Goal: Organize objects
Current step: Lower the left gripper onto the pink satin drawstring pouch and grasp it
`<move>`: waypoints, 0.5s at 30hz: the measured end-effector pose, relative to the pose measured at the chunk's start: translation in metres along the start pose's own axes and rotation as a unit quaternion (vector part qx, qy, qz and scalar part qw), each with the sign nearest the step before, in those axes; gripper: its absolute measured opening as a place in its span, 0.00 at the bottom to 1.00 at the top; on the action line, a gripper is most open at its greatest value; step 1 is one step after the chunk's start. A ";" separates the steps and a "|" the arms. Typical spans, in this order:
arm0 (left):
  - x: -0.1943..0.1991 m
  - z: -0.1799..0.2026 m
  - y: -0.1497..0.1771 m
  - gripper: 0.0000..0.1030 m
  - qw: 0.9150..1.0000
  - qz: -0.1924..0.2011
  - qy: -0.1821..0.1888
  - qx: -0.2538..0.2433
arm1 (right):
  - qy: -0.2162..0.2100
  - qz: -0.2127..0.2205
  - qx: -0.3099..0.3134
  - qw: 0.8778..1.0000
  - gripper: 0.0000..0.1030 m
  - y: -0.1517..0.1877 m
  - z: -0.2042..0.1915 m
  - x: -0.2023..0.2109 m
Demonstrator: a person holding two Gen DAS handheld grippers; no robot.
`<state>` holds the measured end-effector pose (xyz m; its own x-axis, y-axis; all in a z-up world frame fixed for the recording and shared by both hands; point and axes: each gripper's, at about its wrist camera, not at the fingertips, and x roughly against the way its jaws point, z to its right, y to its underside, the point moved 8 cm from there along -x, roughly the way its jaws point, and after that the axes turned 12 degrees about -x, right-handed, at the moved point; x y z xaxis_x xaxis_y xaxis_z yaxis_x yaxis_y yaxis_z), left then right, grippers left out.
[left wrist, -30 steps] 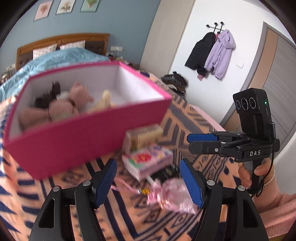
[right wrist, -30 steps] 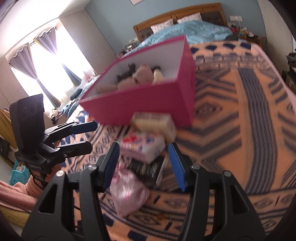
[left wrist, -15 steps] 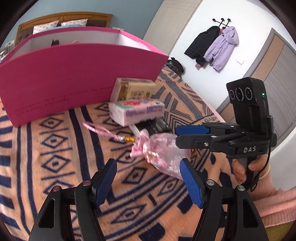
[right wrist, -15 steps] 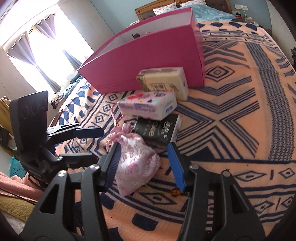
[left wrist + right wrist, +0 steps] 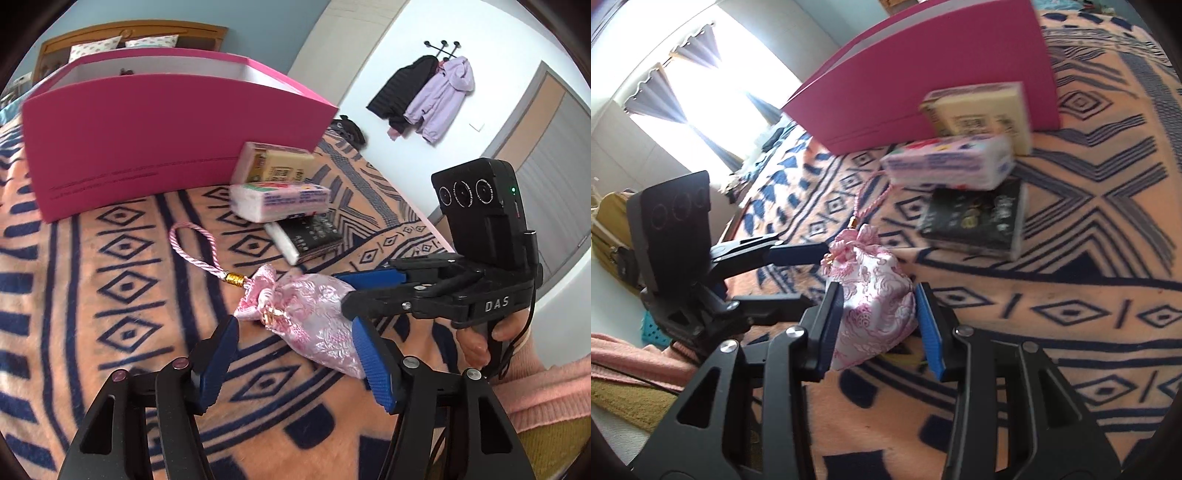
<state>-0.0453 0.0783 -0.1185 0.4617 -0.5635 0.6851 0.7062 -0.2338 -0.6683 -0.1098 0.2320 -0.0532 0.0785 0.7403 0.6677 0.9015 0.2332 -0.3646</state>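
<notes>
We see a pink brocade pouch (image 5: 875, 306) lying on the patterned bed blanket (image 5: 110, 258), its twisted cord loop (image 5: 192, 243) trailing toward the pink box (image 5: 155, 136). Our right gripper (image 5: 881, 325) straddles the pouch, with the left blue pad pressed against its side and the right pad just beside it; the jaws stand apart and have not clamped. Our left gripper (image 5: 295, 354) is low over the blanket with its jaws wide apart, the pouch's lower end lying between its fingers. Beyond the pouch lie a black packet (image 5: 306, 240), a white floral tissue pack (image 5: 280, 199) resting partly on it, and a cream carton (image 5: 273, 162) leaning against the box wall. In the left wrist view the right gripper (image 5: 347, 291) reaches in from the right, touching the pouch.
</notes>
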 end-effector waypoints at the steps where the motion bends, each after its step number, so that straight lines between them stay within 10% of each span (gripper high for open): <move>1: 0.002 -0.002 0.002 0.62 1.000 0.001 -0.002 0.005 | -0.004 -0.005 0.002 1.000 0.42 0.000 -0.003 -0.001; 15: -0.004 0.019 0.015 0.62 0.999 -0.015 0.045 0.003 | 0.020 -0.031 0.053 0.998 0.42 -0.015 -0.014 -0.026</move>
<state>-0.0261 0.0925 -0.1261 0.3904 -0.6248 0.6762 0.7224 -0.2474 -0.6457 -0.1194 0.2002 -0.0563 0.0425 0.6965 0.7163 0.8551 0.3454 -0.3866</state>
